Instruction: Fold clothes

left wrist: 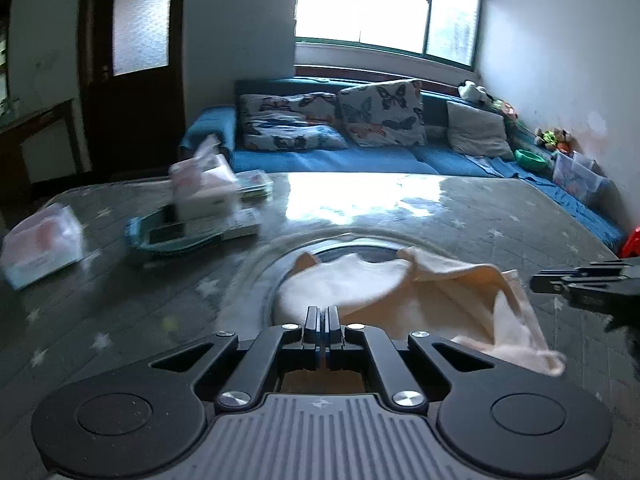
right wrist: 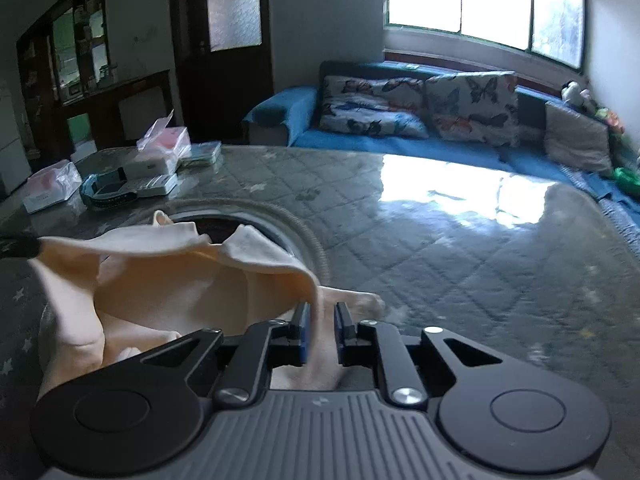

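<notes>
Cream-coloured garment (left wrist: 352, 288) lies partly on the bench (left wrist: 480, 216), over the round glass turntable (left wrist: 256, 276) in its middle, and partly hangs in the air between the 2 grippers. It is thin and soft, so it sags and folds on itself wherever nothing carries it.

The left gripper (left wrist: 322, 320) has its jaws pressed fully together. Cloth sits just in front of and under the tips, but in the left wrist view I cannot tell whether an edge is pinched there; in the right wrist view a dark tip at the far left seems to hold a stretched corner, which suggests that it is. The right gripper (right wrist: 320, 320) has its jaws a little apart, with a strip of the cloth running between the blue pads (right wrist: 305, 332). The pads do not seem to press on it.

I judge that the 2 corners are lifted so the piece can be spread or doubled over. The loose right side could slip out first.

On the far left of the bench stand tissue packs (right wrist: 52, 184), a white box (right wrist: 150, 168) and a blue tray (right wrist: 108, 196), well apart from the garment, so the working area is free. Their print is too small and blurred to read. Behind is a blue sofa (left wrist: 340, 160) with butterfly cushions (left wrist: 380, 112).
</notes>
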Action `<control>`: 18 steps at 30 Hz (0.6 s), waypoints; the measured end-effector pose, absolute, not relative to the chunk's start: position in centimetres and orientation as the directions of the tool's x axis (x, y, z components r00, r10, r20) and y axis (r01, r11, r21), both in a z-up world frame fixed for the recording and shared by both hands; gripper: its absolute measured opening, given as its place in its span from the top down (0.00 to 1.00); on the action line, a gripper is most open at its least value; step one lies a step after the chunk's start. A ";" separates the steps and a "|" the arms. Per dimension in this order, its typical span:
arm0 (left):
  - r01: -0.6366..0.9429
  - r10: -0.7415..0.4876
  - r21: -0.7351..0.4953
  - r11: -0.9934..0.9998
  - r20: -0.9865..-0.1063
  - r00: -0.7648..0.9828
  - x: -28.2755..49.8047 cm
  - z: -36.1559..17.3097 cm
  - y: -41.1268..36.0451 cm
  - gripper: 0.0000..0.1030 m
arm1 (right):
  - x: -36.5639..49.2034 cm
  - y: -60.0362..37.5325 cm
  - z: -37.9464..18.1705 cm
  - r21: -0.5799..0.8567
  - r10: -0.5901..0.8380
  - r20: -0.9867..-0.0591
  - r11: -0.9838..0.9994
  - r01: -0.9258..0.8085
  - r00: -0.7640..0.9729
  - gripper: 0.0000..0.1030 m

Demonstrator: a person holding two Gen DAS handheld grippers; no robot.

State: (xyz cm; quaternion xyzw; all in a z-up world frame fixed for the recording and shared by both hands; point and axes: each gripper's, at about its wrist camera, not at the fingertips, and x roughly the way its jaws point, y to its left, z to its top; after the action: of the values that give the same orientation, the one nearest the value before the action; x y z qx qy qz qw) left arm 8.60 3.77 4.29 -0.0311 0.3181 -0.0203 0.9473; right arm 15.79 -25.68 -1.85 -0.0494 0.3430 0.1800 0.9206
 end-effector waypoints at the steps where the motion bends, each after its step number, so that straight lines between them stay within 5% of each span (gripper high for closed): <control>1: 0.010 -0.055 -0.077 0.997 -0.603 0.796 8.2 4.3 4.4 0.98 | 16.2 -25.3 -2.2 0.031 0.295 -0.652 0.931 -0.364 0.699 0.68; 8: -0.038 -0.030 -0.095 0.995 -0.627 0.779 6.1 3.2 7.2 0.98 | 19.0 -23.5 -4.5 0.042 0.285 -0.690 0.933 -0.356 0.666 0.67; 13: -0.066 -0.020 -0.110 0.992 -0.641 0.767 5.4 2.4 8.2 0.98 | 19.2 -23.1 -5.2 0.048 0.287 -0.698 0.933 -0.358 0.656 0.92; 18: -0.068 -0.021 -0.117 0.991 -0.633 0.774 4.4 2.7 8.5 0.98 | 17.2 -24.3 -3.3 0.013 0.261 -0.657 0.942 -0.335 0.707 0.93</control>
State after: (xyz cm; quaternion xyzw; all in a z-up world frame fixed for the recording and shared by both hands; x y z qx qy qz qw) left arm 4.37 8.46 2.67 -0.0666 0.3359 0.0124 0.9395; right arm 17.24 -24.25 -3.26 -0.0537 0.3468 0.1614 0.9224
